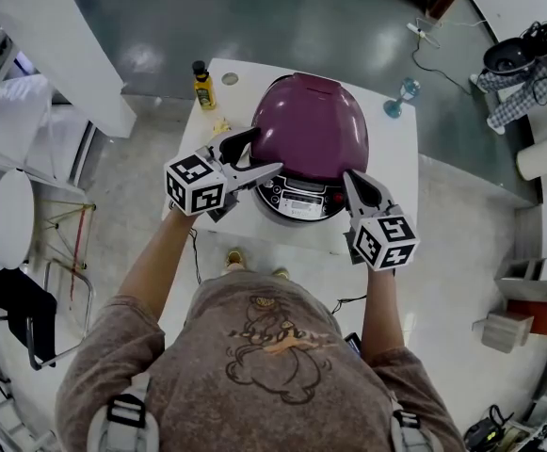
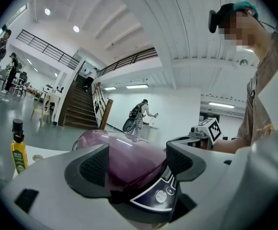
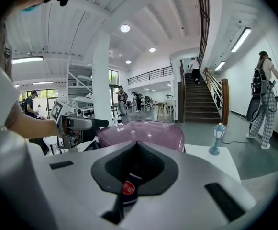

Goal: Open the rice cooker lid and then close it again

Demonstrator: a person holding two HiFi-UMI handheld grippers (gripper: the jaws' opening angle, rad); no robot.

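We hold the left gripper (image 1: 253, 156) wide at the front edge of the closed purple rice cooker lid (image 1: 311, 125). The right gripper (image 1: 356, 185), jaws together, points at the control panel (image 1: 297, 201).

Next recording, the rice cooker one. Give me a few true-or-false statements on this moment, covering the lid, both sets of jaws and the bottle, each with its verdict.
1. The lid is down on the cooker. True.
2. The left gripper has its jaws together. False: they stand apart, with the lid's front edge between them.
3. The right gripper has its jaws together, with nothing held. True.
4. The bottle stands on top of the lid. False: it stands on the table, at the back left, apart from the cooker.
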